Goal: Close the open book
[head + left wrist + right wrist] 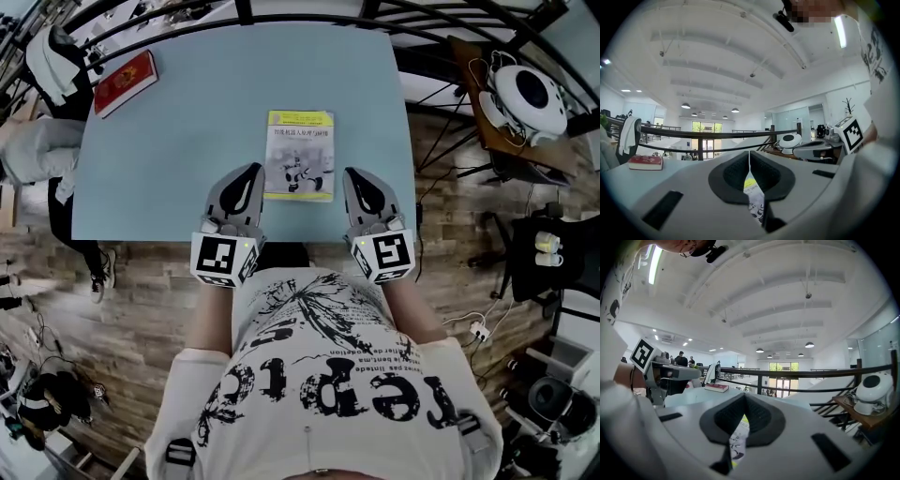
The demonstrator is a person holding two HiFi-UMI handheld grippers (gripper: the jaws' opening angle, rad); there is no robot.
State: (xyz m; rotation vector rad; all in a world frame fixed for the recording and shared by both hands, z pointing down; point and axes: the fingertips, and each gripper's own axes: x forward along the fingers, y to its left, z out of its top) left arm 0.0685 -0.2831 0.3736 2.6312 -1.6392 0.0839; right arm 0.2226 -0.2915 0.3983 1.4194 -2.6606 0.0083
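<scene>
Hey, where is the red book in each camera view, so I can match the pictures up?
Head view: red book at the upper left, on the blue table's far corner.
Left gripper view: red book near the left edge, below mid-height.
Right gripper view: red book left of centre.
Shared landmark: white round device, right of the book in all three.

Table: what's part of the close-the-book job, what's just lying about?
Job: book, lying shut on the table; left gripper and right gripper, both shut, empty.
Lying about: red book at the table's corner; white device beside the table.
</scene>
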